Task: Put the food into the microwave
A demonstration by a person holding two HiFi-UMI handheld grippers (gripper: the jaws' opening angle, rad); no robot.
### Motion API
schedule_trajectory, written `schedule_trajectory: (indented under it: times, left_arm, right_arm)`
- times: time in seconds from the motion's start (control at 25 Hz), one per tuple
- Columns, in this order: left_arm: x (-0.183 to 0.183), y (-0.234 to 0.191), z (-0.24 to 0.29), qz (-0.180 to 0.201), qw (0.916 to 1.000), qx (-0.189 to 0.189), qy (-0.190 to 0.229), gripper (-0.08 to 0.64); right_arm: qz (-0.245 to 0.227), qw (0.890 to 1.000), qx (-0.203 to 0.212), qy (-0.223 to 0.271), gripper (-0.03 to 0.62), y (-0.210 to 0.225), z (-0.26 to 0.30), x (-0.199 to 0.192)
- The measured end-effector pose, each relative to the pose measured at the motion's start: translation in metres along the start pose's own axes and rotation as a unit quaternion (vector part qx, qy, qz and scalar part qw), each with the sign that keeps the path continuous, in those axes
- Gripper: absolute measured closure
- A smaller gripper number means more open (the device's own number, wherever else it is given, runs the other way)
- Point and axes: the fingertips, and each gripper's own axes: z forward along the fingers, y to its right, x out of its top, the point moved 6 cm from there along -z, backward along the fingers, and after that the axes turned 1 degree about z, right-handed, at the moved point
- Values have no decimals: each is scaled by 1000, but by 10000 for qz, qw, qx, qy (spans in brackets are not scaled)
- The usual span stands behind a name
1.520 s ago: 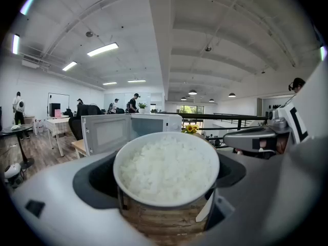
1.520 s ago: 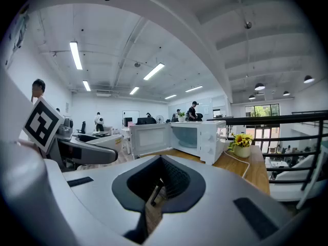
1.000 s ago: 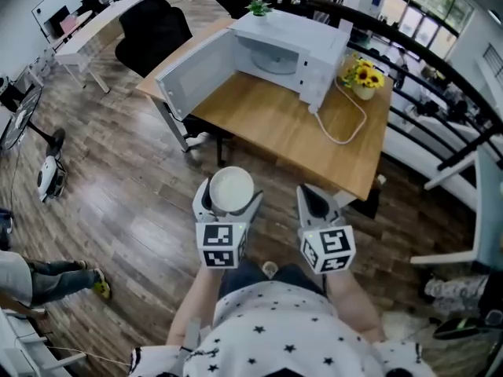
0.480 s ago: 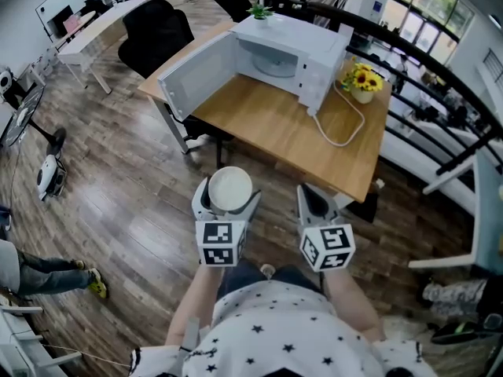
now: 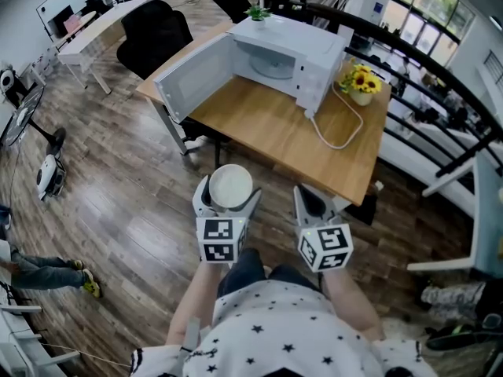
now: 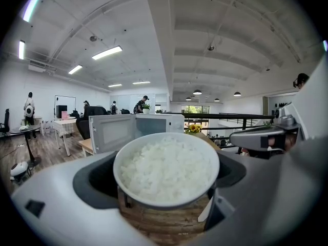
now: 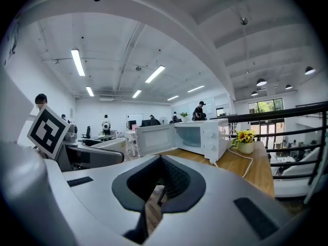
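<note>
A white bowl (image 5: 230, 187) heaped with cooked rice (image 6: 166, 169) sits between the jaws of my left gripper (image 5: 229, 196), which is shut on it and holds it level over the wooden floor. My right gripper (image 5: 313, 203) hangs beside it on the right, jaws together and empty; its own view shows only a thin slit between the jaws (image 7: 154, 199). The white microwave (image 5: 287, 53) stands at the far end of the wooden table (image 5: 291, 136), well ahead of both grippers. Its door (image 5: 192, 73) is swung wide open to the left, and the glass turntable inside is bare.
A vase of sunflowers (image 5: 360, 81) stands right of the microwave, and a white cable (image 5: 339, 128) loops across the tabletop. A black office chair (image 5: 153, 30) is left of the table. A fan (image 5: 20, 112) and a person's legs (image 5: 43, 273) are at far left. A black railing (image 5: 440, 77) runs behind.
The table and microwave have drawn slightly nearer in the head view. The person's legs at left have slid toward the frame edge. Both grippers keep their hold and spacing.
</note>
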Motion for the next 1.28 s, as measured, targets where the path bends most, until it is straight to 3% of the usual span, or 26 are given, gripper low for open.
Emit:
schedule_trajectory:
  times: [0.64,1.28]
  left_arm:
    - [28,-15,67,67,9998,-176,71,41]
    - [76,-79,218,299,9968,-736,-6,41]
  right_arm:
    - [-6,10000,17,-8,589,33,53,12]
    - [3,9993,-367,17,589,83,188,55]
